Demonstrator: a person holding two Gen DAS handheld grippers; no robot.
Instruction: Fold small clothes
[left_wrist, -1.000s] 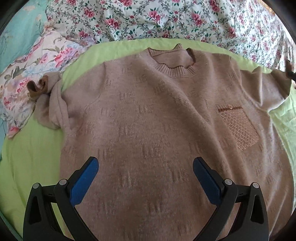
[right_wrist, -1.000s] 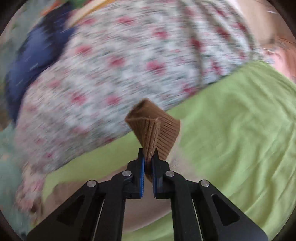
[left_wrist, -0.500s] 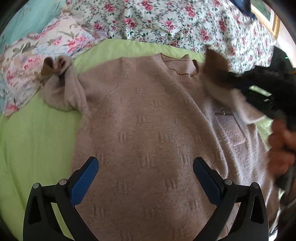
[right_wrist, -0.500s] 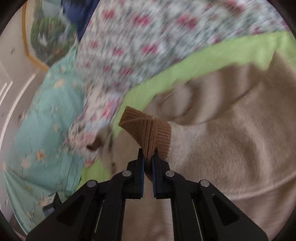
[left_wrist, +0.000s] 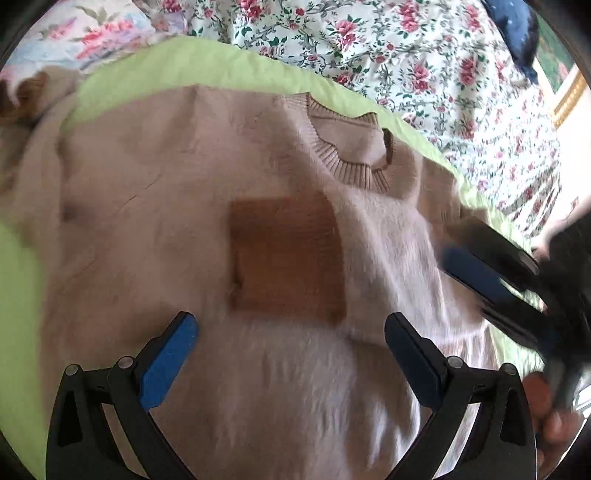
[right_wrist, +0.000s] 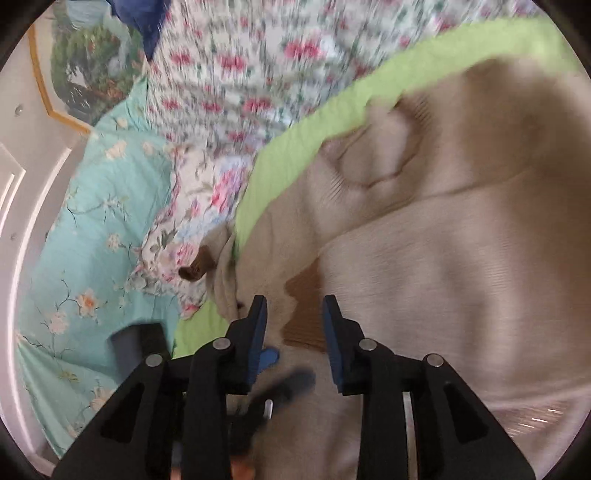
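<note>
A: Left wrist view, entry one. Left gripper (left_wrist: 288, 345): fingers (left_wrist: 166, 360) spread wide, nothing between them, poised over the lower front of the sweater (left_wrist: 155, 229).

B: Right wrist view, entry two. Right gripper (right_wrist: 293, 325): jaws opening, pads no longer pressing anything; brown ribbed cuff (right_wrist: 304, 314) lying on the knit just ahead of and below them. Clamped hard on that cuff a second ago, mid-air.

A: Change noted. Right sleeve (left_wrist: 388, 236), out flat at the side a second ago, now carried across and laid over the chest, cuff (left_wrist: 286, 258) square in the middle below the collar (left_wrist: 354, 162). Covers where the woven pocket showed earlier.

B: Meaning for the task, as a judgement: first sleeve fold placed and let go; other sleeve (right_wrist: 225, 273) still bunched off the far edge, brown cuff end (right_wrist: 195, 267) on the floral pillow (right_wrist: 192, 221). Likely next.

A: Location of the garment: face up on the green sheet (left_wrist: 207, 66) of the bed, floral quilt (left_wrist: 424, 66) beyond the collar.

B: Containers: none in either view. A hand (left_wrist: 550, 417) at the right edge, behind the blurred right gripper (left_wrist: 491, 273).
</note>
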